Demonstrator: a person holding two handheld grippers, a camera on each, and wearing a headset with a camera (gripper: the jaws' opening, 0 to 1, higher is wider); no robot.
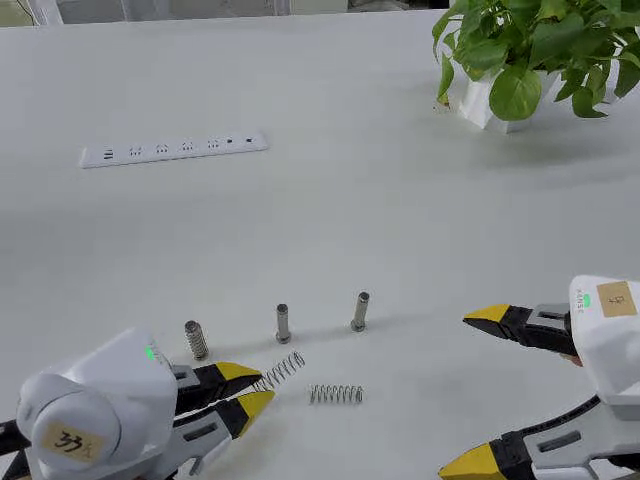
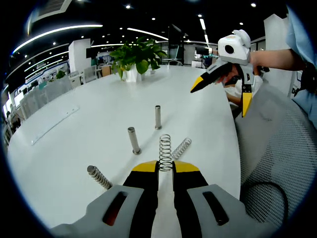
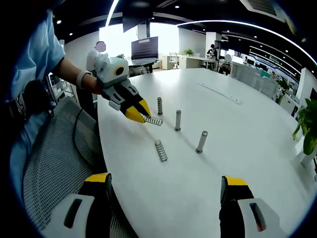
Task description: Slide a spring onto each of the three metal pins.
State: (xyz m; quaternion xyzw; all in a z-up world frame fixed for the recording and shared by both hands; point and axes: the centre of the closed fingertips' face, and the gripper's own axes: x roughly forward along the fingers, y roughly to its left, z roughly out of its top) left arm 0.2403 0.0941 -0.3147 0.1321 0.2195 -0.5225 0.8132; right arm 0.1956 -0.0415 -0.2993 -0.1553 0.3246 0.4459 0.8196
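Note:
Three metal pins stand in a row on the white table. The left pin (image 1: 196, 340) wears a spring; the middle pin (image 1: 283, 322) and right pin (image 1: 360, 311) are bare. My left gripper (image 1: 245, 386) is shut on one end of a second spring (image 1: 280, 370), which points towards the middle pin (image 2: 133, 140). In the left gripper view this held spring (image 2: 165, 151) sticks out straight ahead. A third spring (image 1: 336, 394) lies flat on the table in front of the pins. My right gripper (image 1: 476, 390) hangs wide open and empty, to the right of the pins.
A white power strip (image 1: 173, 150) lies at the far left of the table. A potted plant (image 1: 530, 60) stands at the far right corner. A mesh chair (image 2: 277, 163) sits by the table's near edge.

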